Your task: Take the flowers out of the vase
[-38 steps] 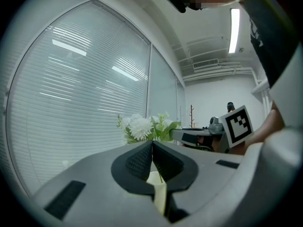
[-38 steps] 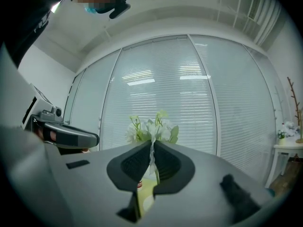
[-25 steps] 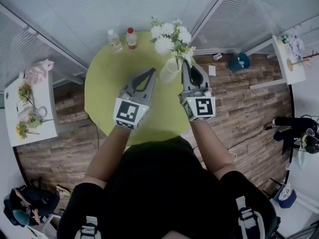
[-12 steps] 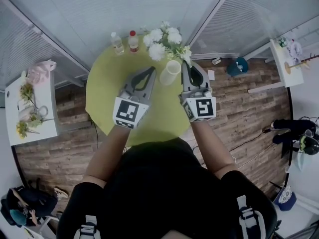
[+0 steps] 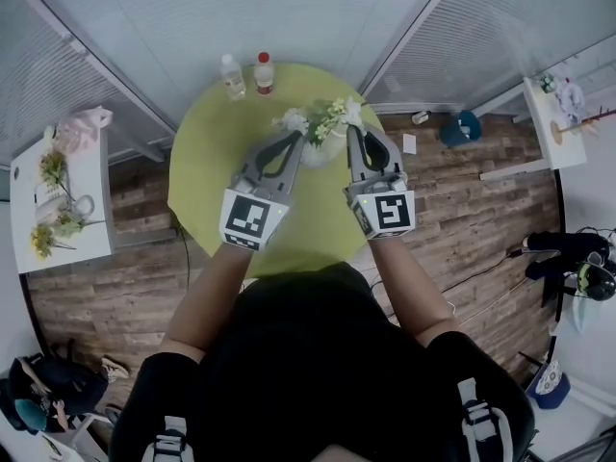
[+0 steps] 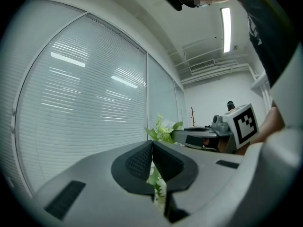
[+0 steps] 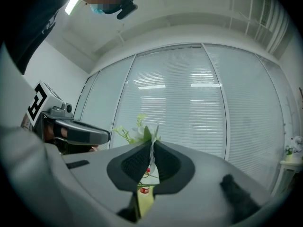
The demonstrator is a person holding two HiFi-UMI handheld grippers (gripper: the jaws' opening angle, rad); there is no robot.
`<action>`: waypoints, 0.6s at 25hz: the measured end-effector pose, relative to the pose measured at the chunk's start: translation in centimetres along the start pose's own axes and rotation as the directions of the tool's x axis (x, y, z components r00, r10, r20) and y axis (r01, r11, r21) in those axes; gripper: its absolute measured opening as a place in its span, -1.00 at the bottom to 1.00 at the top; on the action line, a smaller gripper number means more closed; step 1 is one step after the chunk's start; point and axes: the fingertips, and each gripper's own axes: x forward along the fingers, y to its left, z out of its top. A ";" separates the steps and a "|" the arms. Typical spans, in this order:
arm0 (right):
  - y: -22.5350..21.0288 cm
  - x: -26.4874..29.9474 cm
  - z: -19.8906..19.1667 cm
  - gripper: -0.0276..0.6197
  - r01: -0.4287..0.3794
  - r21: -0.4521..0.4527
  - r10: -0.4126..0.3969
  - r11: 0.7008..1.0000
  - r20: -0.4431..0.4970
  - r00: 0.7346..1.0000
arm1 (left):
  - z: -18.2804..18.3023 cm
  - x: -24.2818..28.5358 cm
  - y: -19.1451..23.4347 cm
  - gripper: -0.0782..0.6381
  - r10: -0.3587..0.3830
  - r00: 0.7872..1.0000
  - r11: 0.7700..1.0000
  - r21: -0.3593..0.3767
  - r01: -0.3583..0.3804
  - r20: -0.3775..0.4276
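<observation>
A bunch of white flowers with green leaves [image 5: 320,119] stands in a pale translucent vase [image 5: 316,152] on the round yellow-green table [image 5: 212,186]. My right gripper [image 5: 353,133] is at the bunch's right side. In the right gripper view this gripper [image 7: 152,144] is shut on a thin stem, and a leaf and blooms [image 7: 138,129] rise just past the pads. My left gripper [image 5: 295,140] is at the vase's left, pads together [image 6: 152,145]. Greenery [image 6: 163,126] shows ahead of it and under the pads. I cannot tell whether it pinches any.
Two small bottles, one clear-capped [image 5: 231,75] and one red-capped [image 5: 263,72], stand at the table's far edge. Window blinds lie close behind. A white side table [image 5: 34,176] with more flowers is at left and another white table [image 5: 551,128] at far right, on wood flooring.
The flower bunch has swung from the table's far edge toward me and now sits between the two gripper tips. The vase has shifted slightly left. Both grippers stay shut.
</observation>
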 end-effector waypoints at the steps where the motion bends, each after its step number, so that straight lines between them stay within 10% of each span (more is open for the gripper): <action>1: 0.4 -0.1 -0.2 -0.83 -0.005 -0.002 0.005 1.000 -0.007 1.000 | -0.1 -0.3 0.0 -0.74 0.002 1.000 1.000 -0.001 -0.002 -0.001; 15: 6.8 -0.4 -1.4 -0.83 -0.104 0.011 0.105 0.994 -0.010 0.994 | -2.4 -5.5 1.6 -0.74 0.081 0.996 0.997 -0.015 -0.082 -0.034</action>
